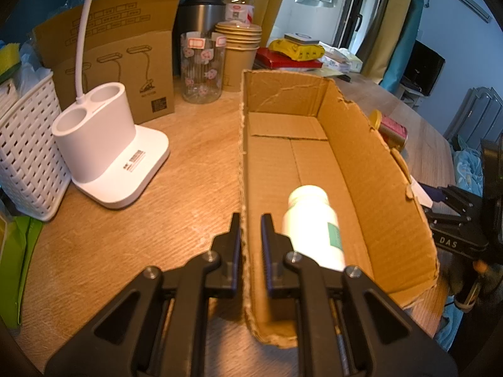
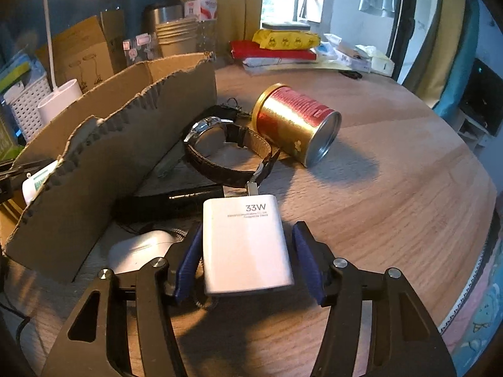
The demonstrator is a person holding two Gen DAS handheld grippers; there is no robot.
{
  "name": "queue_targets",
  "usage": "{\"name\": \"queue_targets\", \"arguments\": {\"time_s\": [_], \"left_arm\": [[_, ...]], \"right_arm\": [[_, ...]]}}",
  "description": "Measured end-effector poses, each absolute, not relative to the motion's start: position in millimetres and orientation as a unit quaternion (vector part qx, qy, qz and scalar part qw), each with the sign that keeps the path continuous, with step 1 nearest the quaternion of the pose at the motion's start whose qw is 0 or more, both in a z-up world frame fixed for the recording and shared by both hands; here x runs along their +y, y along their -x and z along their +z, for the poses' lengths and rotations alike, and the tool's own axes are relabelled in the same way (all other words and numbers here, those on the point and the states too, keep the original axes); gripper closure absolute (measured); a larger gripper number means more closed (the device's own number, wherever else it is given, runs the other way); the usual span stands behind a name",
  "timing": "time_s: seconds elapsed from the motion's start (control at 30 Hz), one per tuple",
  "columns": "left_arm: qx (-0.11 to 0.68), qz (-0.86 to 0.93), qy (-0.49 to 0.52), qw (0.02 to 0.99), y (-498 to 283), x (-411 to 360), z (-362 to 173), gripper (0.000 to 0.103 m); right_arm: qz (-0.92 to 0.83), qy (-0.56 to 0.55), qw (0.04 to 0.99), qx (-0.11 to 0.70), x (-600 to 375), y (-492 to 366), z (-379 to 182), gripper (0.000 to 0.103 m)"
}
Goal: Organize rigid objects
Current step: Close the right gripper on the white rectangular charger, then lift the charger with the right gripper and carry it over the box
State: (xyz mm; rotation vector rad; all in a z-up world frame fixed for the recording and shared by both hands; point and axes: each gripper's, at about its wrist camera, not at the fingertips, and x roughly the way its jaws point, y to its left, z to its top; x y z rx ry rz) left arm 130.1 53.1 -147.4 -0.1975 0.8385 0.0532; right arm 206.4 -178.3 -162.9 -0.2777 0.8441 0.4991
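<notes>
My left gripper [image 1: 250, 220]: jaws pinching cardboard box [image 1: 361, 157] left wall | right gripper [image 2: 246, 242]: jaws wide, straddling 33W charger [image 2: 246, 245], ungripped | white bottle [image 1: 311, 223] lying inside box.

The white bottle [image 1: 311, 223] in the cardboard box [image 1: 361, 163] is partly hidden behind the left gripper [image 1: 251, 220], its label too blurred to read. From the right wrist, the box wall hides all but its end, and the charger [image 2: 245, 242] covers part of the earbud case [image 2: 141, 248]

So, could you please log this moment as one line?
left gripper: straddles cardboard box wall | right gripper: open around charger | bottle: in box
</notes>
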Motion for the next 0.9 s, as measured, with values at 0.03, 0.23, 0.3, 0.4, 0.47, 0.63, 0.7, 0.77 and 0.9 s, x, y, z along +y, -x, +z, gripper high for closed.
{"name": "queue_targets", "arguments": {"time_s": [0.03,0.23,0.3,0.4,0.47,0.63,0.7,0.77,0.9], "left_arm": [[0.406,0.026,0.096,0.908,-129.8,52.9,-147.6,0.091],[0.406,0.026,0.095,0.908,-129.9,52.2,-147.9,0.091],[0.406,0.026,0.095,0.908,-129.8,51.5,-148.2,0.091],[0.406,0.026,0.095,0.908,-129.7,52.1,-147.9,0.090],[0.406,0.026,0.095,0.908,-129.9,52.2,-147.9,0.090],[0.406,0.026,0.095,0.908,-130.1,52.3,-147.9,0.090],[0.406,0.026,0.096,0.908,-129.9,51.7,-148.1,0.090],[0.406,0.026,0.096,0.908,-129.9,51.5,-148.2,0.090],[0.406,0.025,0.096,0.908,-129.5,49.8,-148.9,0.090]], "right_arm": [[0.241,0.131,0.873,0.404,-179.1,-205.6,-162.8,0.050],[0.228,0.116,0.882,0.396,-187.6,-202.5,-159.4,0.053],[0.228,0.110,0.885,0.390,-189.5,-199.4,-154.3,0.053],[0.229,0.109,0.891,0.376,-189.7,-191.8,-141.7,0.053],[0.231,0.110,0.894,0.369,-188.3,-187.8,-133.3,0.053],[0.239,0.112,0.900,0.348,-183.2,-176.9,-111.6,0.053],[0.244,0.114,0.901,0.340,-179.6,-172.2,-103.6,0.053],[0.250,0.116,0.903,0.330,-174.7,-167.3,-94.4,0.053],[0.270,0.117,0.903,0.314,-161.5,-159.6,-78.9,0.053]]}}
